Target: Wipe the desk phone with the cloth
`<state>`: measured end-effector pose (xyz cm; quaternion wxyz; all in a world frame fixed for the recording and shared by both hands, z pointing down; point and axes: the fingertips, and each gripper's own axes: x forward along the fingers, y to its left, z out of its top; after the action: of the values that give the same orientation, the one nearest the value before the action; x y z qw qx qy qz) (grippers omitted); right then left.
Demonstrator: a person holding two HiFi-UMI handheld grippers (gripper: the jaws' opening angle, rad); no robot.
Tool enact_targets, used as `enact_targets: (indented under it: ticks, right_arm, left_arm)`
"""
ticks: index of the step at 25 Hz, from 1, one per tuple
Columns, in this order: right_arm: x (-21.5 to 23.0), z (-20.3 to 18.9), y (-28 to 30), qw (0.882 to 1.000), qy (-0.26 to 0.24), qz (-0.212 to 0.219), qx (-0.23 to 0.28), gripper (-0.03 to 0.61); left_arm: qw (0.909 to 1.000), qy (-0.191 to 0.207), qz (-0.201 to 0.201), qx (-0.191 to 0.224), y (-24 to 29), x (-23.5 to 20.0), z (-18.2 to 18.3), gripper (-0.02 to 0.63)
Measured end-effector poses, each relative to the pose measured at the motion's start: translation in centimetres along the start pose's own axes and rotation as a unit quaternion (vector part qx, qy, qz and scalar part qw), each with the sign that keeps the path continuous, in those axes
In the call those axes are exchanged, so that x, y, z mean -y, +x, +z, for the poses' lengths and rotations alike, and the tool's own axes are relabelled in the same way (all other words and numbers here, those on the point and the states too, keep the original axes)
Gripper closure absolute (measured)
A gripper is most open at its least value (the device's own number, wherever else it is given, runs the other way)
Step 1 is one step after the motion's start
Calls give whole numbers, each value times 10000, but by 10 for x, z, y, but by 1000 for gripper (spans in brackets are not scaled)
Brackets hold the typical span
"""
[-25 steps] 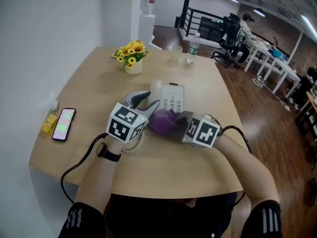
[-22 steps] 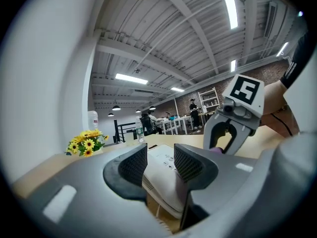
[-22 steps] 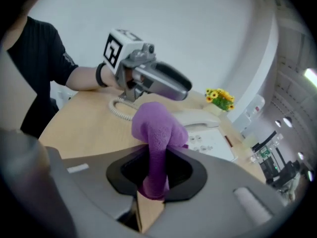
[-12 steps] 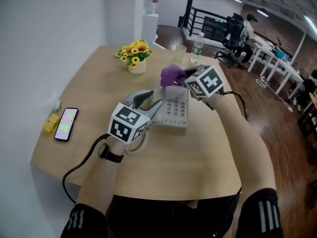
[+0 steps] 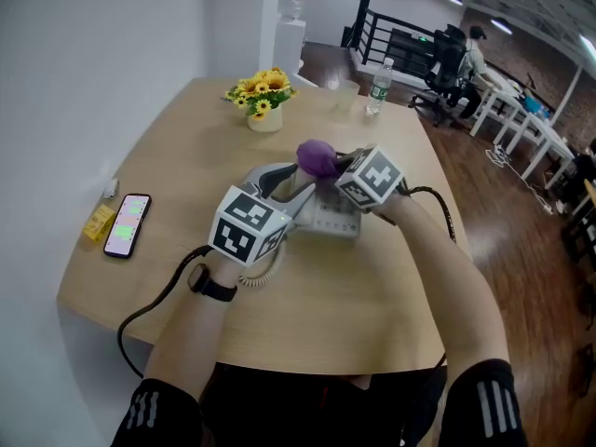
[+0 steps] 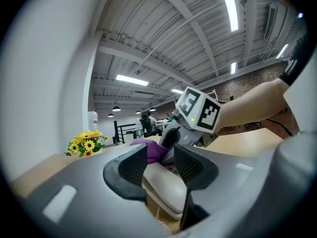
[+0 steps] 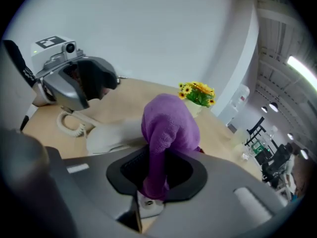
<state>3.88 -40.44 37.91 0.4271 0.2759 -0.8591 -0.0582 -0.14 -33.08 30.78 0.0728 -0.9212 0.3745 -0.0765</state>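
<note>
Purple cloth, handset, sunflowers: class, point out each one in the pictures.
purple cloth [image 7: 166,128], right gripper view, its bunched top above the jaws.
handset [image 6: 166,182], left gripper view, cream back between the jaws.
sunflowers [image 5: 262,88], head view, the yellow blooms.

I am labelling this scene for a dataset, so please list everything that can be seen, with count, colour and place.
table: one, light wood, under everything
desk phone: one, grey, table centre
handset: one, off-white, between the left jaws
cloth: one, purple, at the phone's far end
flowers: one pot, yellow, far side
smartphone: one, black, screen lit, left edge
bottle: one, clear, far edge
left gripper: one, grey, shut on the handset
right gripper: one, grey, shut on the cloth
</note>
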Motion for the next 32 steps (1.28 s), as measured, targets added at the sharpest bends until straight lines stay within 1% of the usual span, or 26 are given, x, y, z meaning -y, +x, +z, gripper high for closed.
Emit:
enact_targets:
  ticks: [4, 7, 10, 13, 17, 19, 27, 30, 32]
  right_arm:
    - [-45, -8, -11, 9988, -172, 454, 50, 500]
    - [-75, -16, -19, 9970, -458, 625, 9, 500]
    - [-102, -21, -24, 9936, -914, 664, -71, 500]
    - [-117, -26, -27, 9893, -1334, 557, -169, 500]
    - [-126, -34, -35, 9851, -1631, 495, -238, 500]
    - [-122, -42, -39, 9857, -1612, 418, -269, 500]
    - [-98, -84, -66, 9948, -936, 307, -250, 500]
    - [-91, -94, -73, 9957, -848, 237, -297, 500]
    - [-86, -94, -79, 9976, -653, 209, -131, 500]
  left_arm:
    - [10000, 34, 3, -23, 0, 1, -1, 451]
    - [10000, 48, 1, -44, 1, 1, -2, 451]
    - [10000, 60, -4, -68, 2, 2, -4, 451]
    - [9999, 74, -16, -91, 3, 3, -5, 451]
    - [9999, 71, -21, -105, 3, 3, -6, 451]
    - [9999, 85, -37, -112, 3, 4, -6, 451]
    - [9997, 143, -71, -160, 5, 8, -8, 451]
    - [9996, 160, -88, -192, 7, 10, -10, 451]
    - [9996, 165, -106, -192, 7, 11, -10, 451]
